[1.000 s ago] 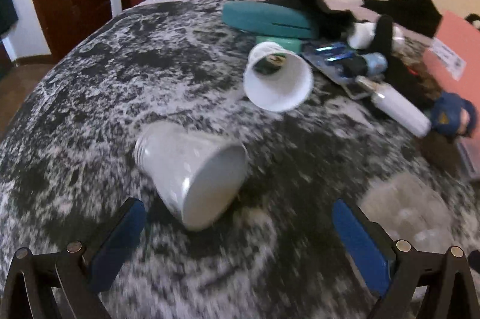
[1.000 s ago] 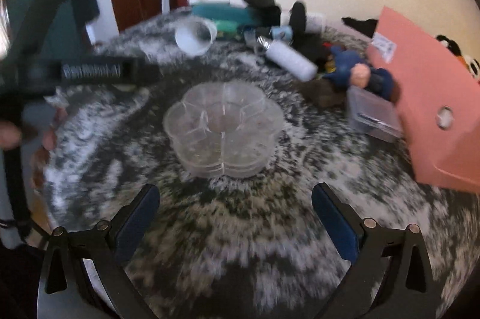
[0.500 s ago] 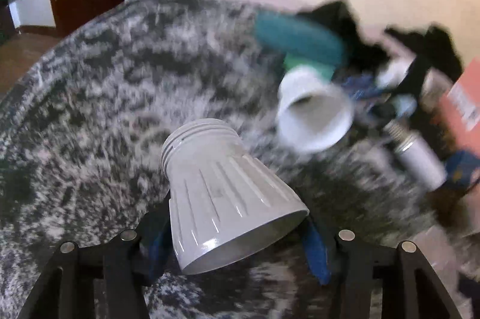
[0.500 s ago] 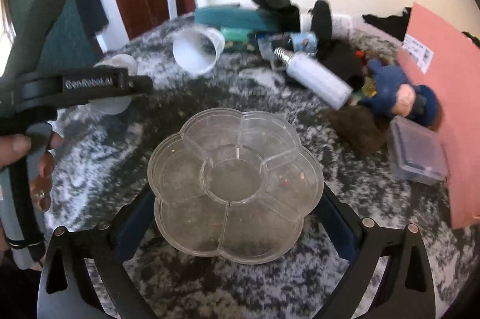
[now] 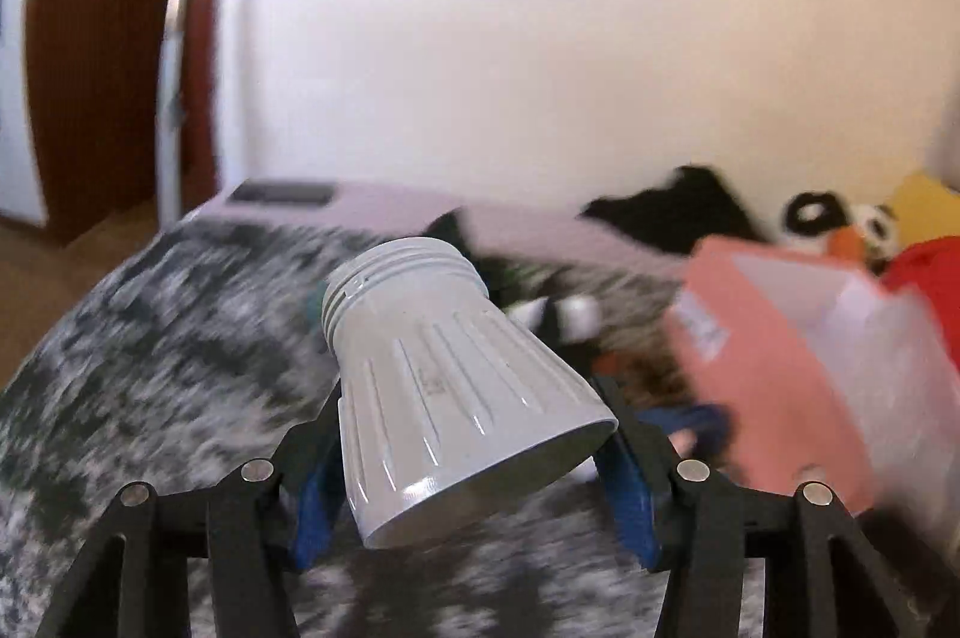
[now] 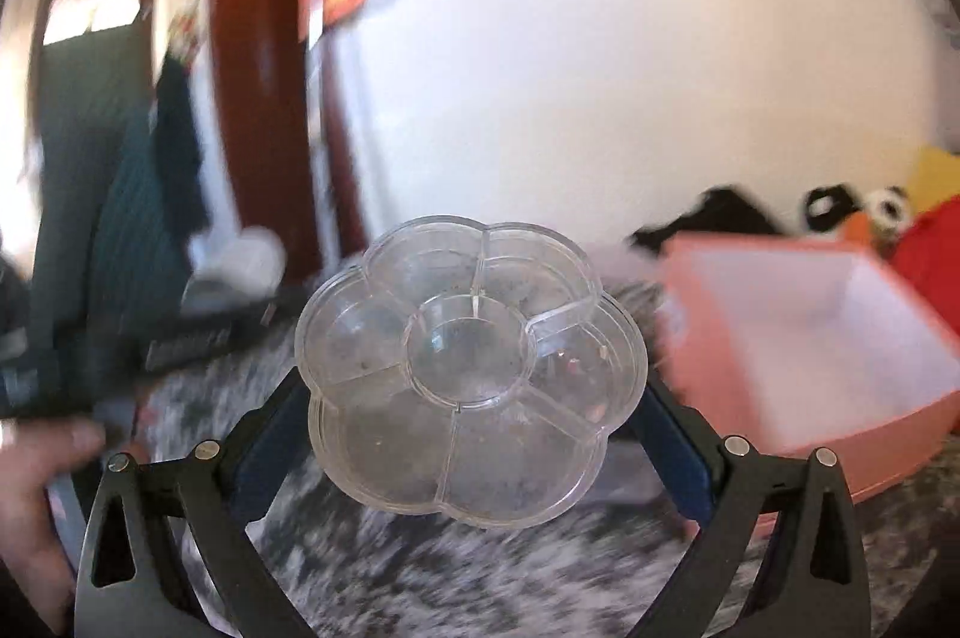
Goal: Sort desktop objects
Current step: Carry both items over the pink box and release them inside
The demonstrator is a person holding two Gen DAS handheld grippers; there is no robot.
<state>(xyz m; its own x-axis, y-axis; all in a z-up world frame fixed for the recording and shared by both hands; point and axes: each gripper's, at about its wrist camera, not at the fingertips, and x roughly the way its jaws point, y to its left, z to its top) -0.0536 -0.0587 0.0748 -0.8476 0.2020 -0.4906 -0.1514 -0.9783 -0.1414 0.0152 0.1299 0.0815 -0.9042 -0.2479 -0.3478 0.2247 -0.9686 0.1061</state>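
Mottled grey tabletop (image 5: 150,338), left gripper (image 5: 474,464) jaws clamping grey lamp housing (image 5: 450,386), right gripper (image 6: 474,434) jaws clamping clear flower-shaped tray (image 6: 474,368)

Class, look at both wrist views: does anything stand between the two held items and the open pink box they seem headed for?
Nothing visible does. The left gripper holds the grey ribbed cup and the right gripper holds the clear flower-shaped tray, both lifted above the mottled tabletop. The pink box lies open to the right, with only blurred clutter low beside it.

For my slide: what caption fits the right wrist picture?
Right gripper lifts a clear flower-shaped tray toward the pink box.
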